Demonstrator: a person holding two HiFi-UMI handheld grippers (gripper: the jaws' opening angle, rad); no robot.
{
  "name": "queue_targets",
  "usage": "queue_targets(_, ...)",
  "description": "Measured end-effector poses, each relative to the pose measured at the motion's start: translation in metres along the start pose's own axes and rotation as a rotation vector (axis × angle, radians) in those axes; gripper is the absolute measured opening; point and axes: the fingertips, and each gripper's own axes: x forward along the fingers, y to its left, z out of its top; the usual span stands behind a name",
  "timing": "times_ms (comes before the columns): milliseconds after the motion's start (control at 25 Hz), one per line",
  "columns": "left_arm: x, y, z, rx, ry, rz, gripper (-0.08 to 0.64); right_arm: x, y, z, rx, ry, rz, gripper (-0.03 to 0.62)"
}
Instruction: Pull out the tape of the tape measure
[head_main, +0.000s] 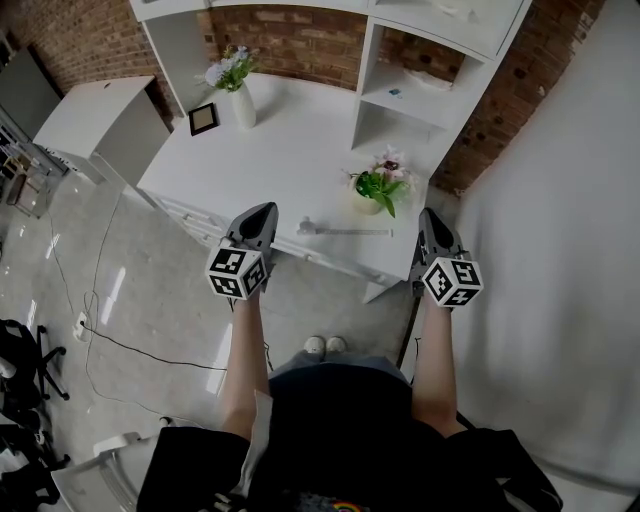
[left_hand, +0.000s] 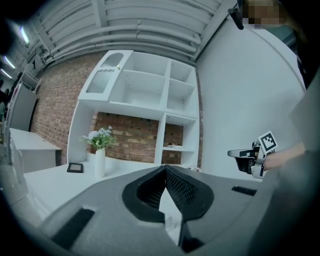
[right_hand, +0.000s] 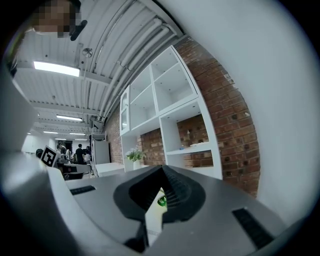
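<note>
One tape measure (head_main: 309, 228): small grey body lying flat on the white worktop (head_main: 300, 150) near its front edge, ahead of both tools and roughly between them, nearer the left tool's line. A thin pale strip (head_main: 355, 232) runs from the body along the edge toward the right tool's side. It reads as blade lying out, but it's too small to be sure, so I can't settle how far out the tape is. Left tool (head_main: 264, 210): jaw tips pressed together, nothing pinched, only worktop seen through the gap. Right tool (head_main: 431, 214): same, tips together, empty. Both are held out level, short of the front edge and above it, flanking the tape measure. My read is a parked pose, which fits lining up on it as well as having let it go. The layout makes sense: body toward one tool, strip end toward the other, one tool per end. Potted plant (head_main: 378, 190) sits just beyond the strip, ahead-left of the right tool, so that side is tight. Vase (head_main: 242, 100) and picture frame (head_main: 203, 118) are far ahead of the left tool, out of the way
</note>
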Motion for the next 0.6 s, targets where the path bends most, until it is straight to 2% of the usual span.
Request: queue_targets(600, 0.0027, -0.0013, -0.0098, -0.004, 0.027, -0.018, 0.009, 0.0022, 0.008, -0.004, -0.004, 0.015, 0.023, -0.003)
